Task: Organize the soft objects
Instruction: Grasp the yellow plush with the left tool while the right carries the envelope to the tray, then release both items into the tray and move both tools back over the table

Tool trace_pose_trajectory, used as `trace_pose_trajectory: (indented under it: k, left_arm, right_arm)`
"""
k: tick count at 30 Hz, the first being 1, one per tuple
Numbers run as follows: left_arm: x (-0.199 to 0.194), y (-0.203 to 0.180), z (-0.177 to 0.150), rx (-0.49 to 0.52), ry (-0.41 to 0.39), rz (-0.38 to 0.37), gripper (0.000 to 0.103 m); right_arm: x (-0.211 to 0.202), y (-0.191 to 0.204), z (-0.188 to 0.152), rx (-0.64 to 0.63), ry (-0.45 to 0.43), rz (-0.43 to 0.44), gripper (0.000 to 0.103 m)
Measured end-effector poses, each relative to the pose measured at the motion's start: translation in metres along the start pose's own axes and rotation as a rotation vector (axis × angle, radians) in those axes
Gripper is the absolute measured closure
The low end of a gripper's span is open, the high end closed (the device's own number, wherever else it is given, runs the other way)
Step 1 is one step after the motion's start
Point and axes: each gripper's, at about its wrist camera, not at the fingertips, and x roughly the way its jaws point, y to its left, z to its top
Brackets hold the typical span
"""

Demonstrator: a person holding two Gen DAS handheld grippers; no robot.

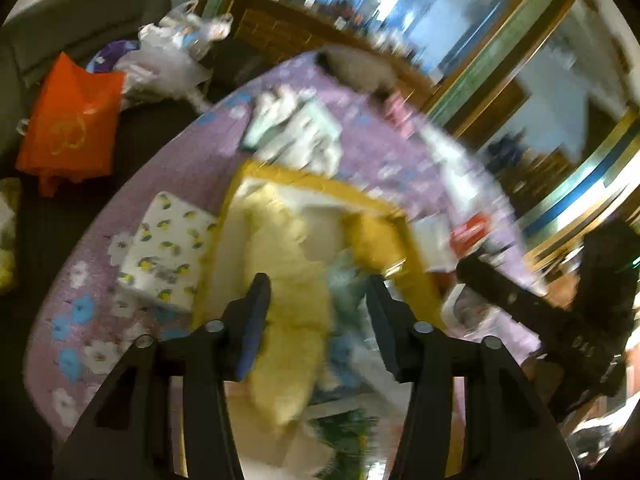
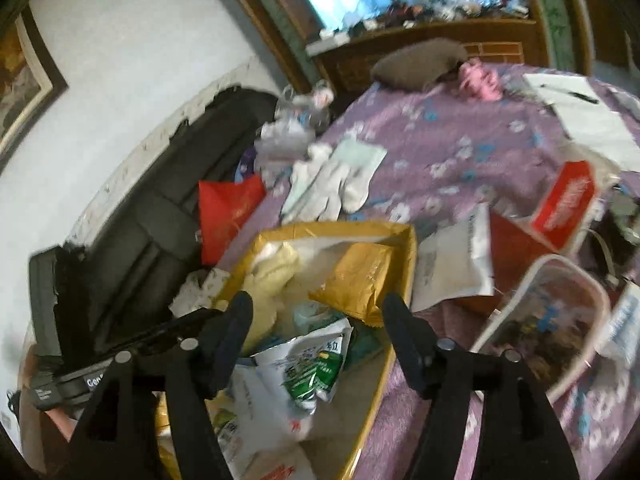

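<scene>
gold box (image 2: 404, 240) crammed with packets; bare purple cloth (image 2: 440, 148) beyond white socks (image 2: 332, 184) lies open.

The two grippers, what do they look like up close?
Both are matte black plastic. The left gripper has flat tapered fingers on triangular cut-out arms with round silver pivot bolts, and a blue strip on one pad. The right gripper matches; white lettering marks the left one's body.

Two black handheld grippers tilt downward, side by side. The left gripper (image 1: 318, 294) has its jaws spread wide, holding nothing. The right gripper (image 2: 318, 314) is likewise spread wide and empty.
</scene>
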Motion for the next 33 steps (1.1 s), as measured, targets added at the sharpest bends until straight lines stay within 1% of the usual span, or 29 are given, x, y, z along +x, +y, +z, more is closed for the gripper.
trace_pose_trajectory:
  k: [1,2,3,5,7,8,9,10,11,12,14,15,17,19,22,24,25,26,28,31,33]
  left_arm:
    - [-0.008,0.002,-0.003,-0.021,-0.044,-0.037,0.039]
    - [-0.013,0.001,-0.005,-0.030,-0.078,-0.057,0.035]
    - [-0.020,0.001,-0.012,-0.052,-0.119,-0.081,0.028]
    - [-0.026,-0.004,-0.019,-0.077,-0.113,-0.116,0.028]
    - [-0.033,-0.023,-0.030,-0.039,-0.094,-0.108,0.028]
    - [-0.038,-0.038,-0.038,0.017,-0.088,-0.091,0.028]
    - [-0.043,-0.057,-0.048,0.096,-0.078,-0.077,0.028]
    - [-0.045,-0.067,-0.053,0.134,-0.067,-0.076,0.028]
    - [-0.050,-0.078,-0.060,0.170,-0.053,-0.087,0.028]
    - [-0.055,-0.088,-0.068,0.196,-0.040,-0.115,0.028]
    - [-0.063,-0.102,-0.082,0.243,-0.013,-0.159,0.028]
    - [-0.069,-0.109,-0.092,0.268,-0.006,-0.174,0.028]
    - [-0.072,-0.116,-0.106,0.287,0.015,-0.188,0.028]
    - [-0.080,-0.122,-0.121,0.320,0.042,-0.232,0.028]
    - [-0.083,-0.129,-0.134,0.361,0.062,-0.234,0.028]
    - [-0.080,-0.134,-0.136,0.366,0.071,-0.217,0.028]
    - [-0.077,-0.136,-0.135,0.365,0.076,-0.208,0.028]
    - [-0.075,-0.137,-0.134,0.365,0.081,-0.204,0.028]
    - [-0.075,-0.137,-0.133,0.360,0.081,-0.204,0.028]
    - [-0.078,-0.139,-0.134,0.352,0.080,-0.230,0.028]
    - [-0.076,-0.141,-0.133,0.351,0.085,-0.223,0.028]
  right_arm:
    - [-0.010,-0.002,-0.003,0.023,-0.014,-0.009,0.034]
    - [-0.018,-0.004,-0.006,0.051,-0.022,-0.016,0.034]
    - [-0.025,-0.008,-0.011,0.080,-0.021,-0.018,0.034]
    - [-0.042,-0.016,-0.023,0.117,-0.007,-0.047,0.034]
    - [-0.057,-0.024,-0.033,0.140,-0.009,-0.106,0.034]
    - [-0.068,-0.029,-0.041,0.154,-0.012,-0.139,0.034]
    - [-0.079,-0.036,-0.050,0.169,-0.018,-0.173,0.034]
    - [-0.086,-0.042,-0.057,0.190,-0.011,-0.195,0.034]
    - [-0.092,-0.051,-0.065,0.219,-0.003,-0.205,0.033]
    - [-0.096,-0.059,-0.073,0.249,0.006,-0.214,0.033]
    - [-0.105,-0.076,-0.090,0.318,0.020,-0.259,0.033]
    - [-0.106,-0.082,-0.094,0.342,0.023,-0.258,0.033]
    - [-0.110,-0.096,-0.107,0.400,0.031,-0.263,0.033]
    - [-0.109,-0.106,-0.116,0.439,0.038,-0.288,0.033]
    - [-0.104,-0.112,-0.124,0.450,0.054,-0.291,0.033]
    - [-0.104,-0.114,-0.126,0.446,0.055,-0.328,0.033]
    - [-0.107,-0.117,-0.129,0.461,0.040,-0.331,0.033]
    - [-0.110,-0.120,-0.132,0.480,0.027,-0.317,0.033]
    - [-0.112,-0.124,-0.135,0.485,0.032,-0.308,0.033]
    - [-0.111,-0.124,-0.135,0.465,0.034,-0.296,0.033]
    - [-0.112,-0.124,-0.136,0.442,0.042,-0.297,0.033]
